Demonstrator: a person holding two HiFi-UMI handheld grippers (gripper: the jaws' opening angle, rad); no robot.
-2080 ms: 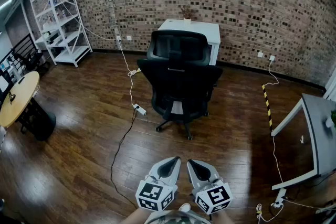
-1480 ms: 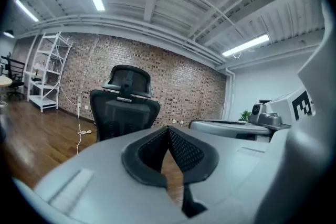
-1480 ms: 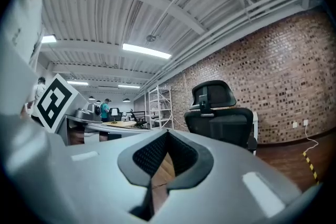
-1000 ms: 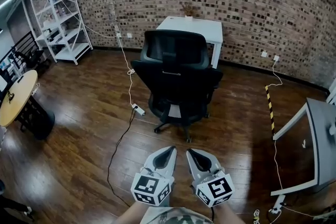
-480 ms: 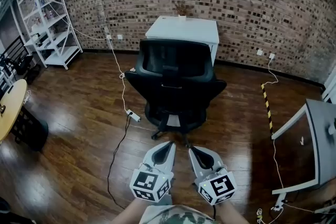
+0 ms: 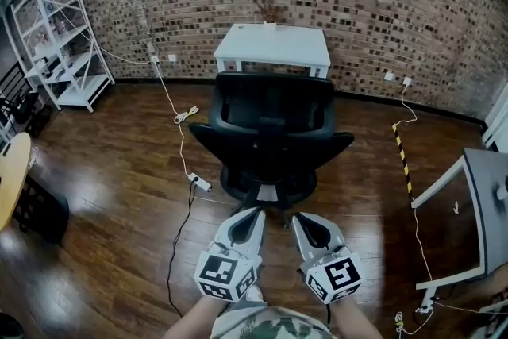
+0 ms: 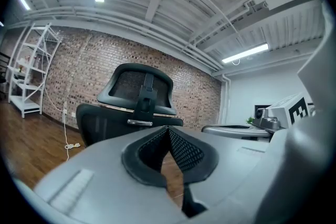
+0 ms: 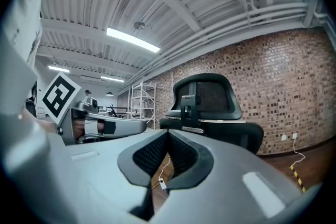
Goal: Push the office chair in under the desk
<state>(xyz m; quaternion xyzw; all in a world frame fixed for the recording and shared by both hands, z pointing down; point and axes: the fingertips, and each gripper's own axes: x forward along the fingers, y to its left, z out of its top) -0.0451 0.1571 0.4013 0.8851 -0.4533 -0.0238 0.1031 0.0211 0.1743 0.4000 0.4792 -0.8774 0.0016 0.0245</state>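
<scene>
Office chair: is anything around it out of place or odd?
The office chair stands out on the floor in front of the white desk, not tucked under it. A power strip and its cable lie loose on the floor beside the chair's base.

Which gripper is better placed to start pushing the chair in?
Left, marginally: the left gripper and right gripper are both shut, short of the office chair, but the left's tip sits nearer the backrest's centre spine. Both together would probably push straighter.
</scene>
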